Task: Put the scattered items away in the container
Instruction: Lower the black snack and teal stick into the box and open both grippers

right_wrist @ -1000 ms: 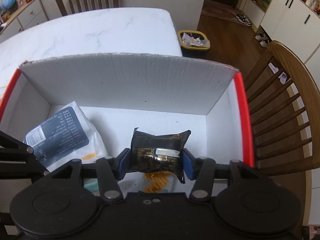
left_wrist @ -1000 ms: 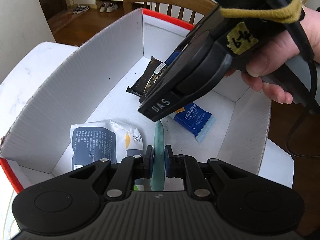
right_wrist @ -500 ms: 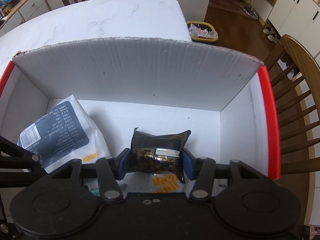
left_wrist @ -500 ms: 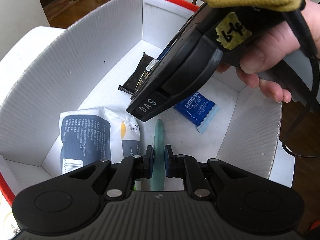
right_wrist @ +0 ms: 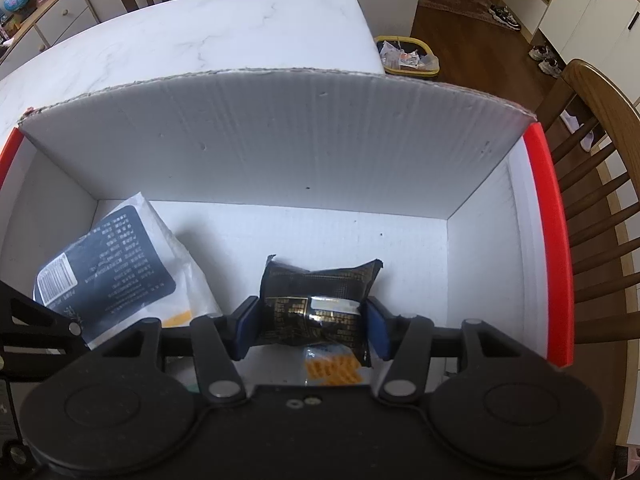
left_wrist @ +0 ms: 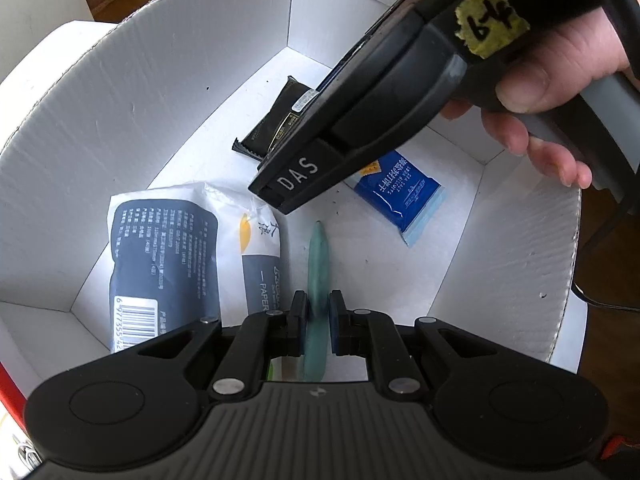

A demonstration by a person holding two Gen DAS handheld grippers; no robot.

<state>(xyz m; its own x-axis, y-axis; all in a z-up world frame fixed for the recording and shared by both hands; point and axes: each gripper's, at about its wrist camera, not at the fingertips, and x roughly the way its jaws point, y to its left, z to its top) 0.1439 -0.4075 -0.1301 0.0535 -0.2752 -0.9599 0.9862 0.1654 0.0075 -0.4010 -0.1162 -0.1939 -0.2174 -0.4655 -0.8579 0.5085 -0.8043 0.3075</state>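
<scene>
Your white cardboard box (right_wrist: 280, 140), red along two of its rims, sits on the marble table (right_wrist: 200, 36) and already holds several things. Taking the box's far wall in the right wrist view as the landmark: the white and navy paper pack (right_wrist: 116, 276) lies on the floor below that wall's left end, its barcode corner toward you. The black snack packet (right_wrist: 316, 304) sits below the middle of that wall, between the pads of your right gripper (right_wrist: 312, 330). Those jaws have just been opening, and a small gap shows at the right pad, so the packet now looks released rather than squeezed; I cannot tell whether its underside touches the floor. A blue cracker packet (left_wrist: 400, 194) lies flat on the floor farther from that wall than the black packet, partly under your right gripper.

Your left gripper (left_wrist: 318, 326) is clamped tight on a thin green flat piece (left_wrist: 319, 264), seen edge-on, hanging above the floor just beside the paper pack. Your right hand (left_wrist: 552, 80) grips the right tool's handle over the box's rim.
</scene>
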